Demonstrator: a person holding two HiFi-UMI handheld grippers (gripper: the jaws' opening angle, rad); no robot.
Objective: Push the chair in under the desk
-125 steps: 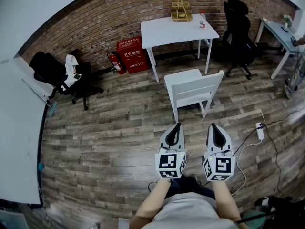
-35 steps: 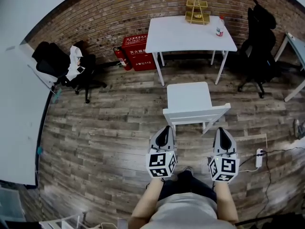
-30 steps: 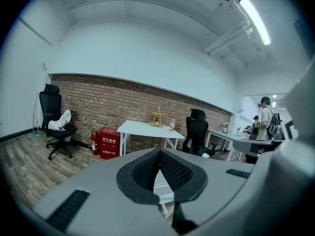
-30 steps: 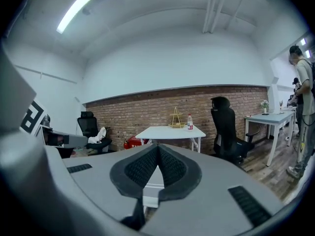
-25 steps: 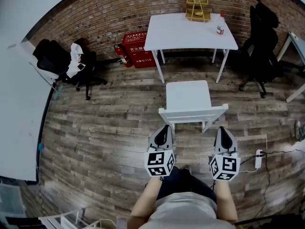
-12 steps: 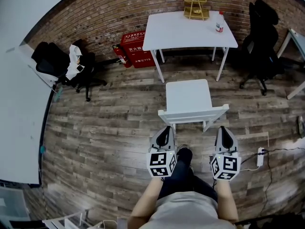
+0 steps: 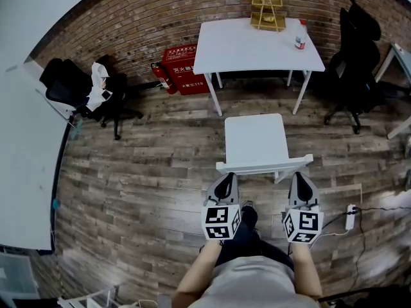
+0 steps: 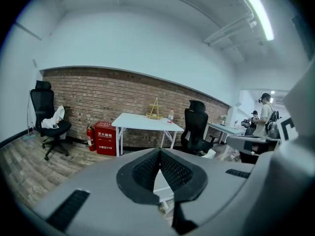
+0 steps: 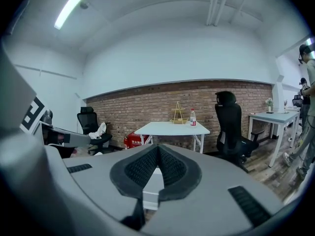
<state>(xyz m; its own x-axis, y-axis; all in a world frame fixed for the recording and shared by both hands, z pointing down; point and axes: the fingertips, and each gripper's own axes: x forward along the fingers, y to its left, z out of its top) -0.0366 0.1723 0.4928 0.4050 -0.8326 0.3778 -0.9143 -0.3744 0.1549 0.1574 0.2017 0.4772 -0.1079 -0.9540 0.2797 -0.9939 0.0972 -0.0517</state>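
**A:** Head view first. Where is the chair?

**B:** The white chair (image 7: 255, 140) stands on the plank floor (image 7: 148, 172), seat towards the white worktop (image 7: 257, 47). Its front edge is near the worktop's legs, and it isn't tucked under. Its top rail (image 7: 263, 167) faces the person. The left tool (image 7: 225, 183) and right tool (image 7: 302, 183) sit just behind that rail, one near each end. I can't tell whether they touch it.

**A:** Left gripper view?

**B:** Jaws pressed together, with nothing between them. A slice of white chair shows beneath the tips and the worktop lies beyond.

**A:** Right gripper view?

**B:** Same story: pads together, empty, the chair's white back just below, and the worktop straight ahead.

**A:** How will the chair handle?

**B:** My guess is light and rigid. It should slide on the planks, though a leg could catch a seam and make it swing or tip. There's no need to grasp it. I'd press the closed tips on the rail near both ends, evenly, so it runs straight. A knock on a worktop leg might wobble the bottle (image 7: 300, 38) and wire rack (image 7: 268, 15).
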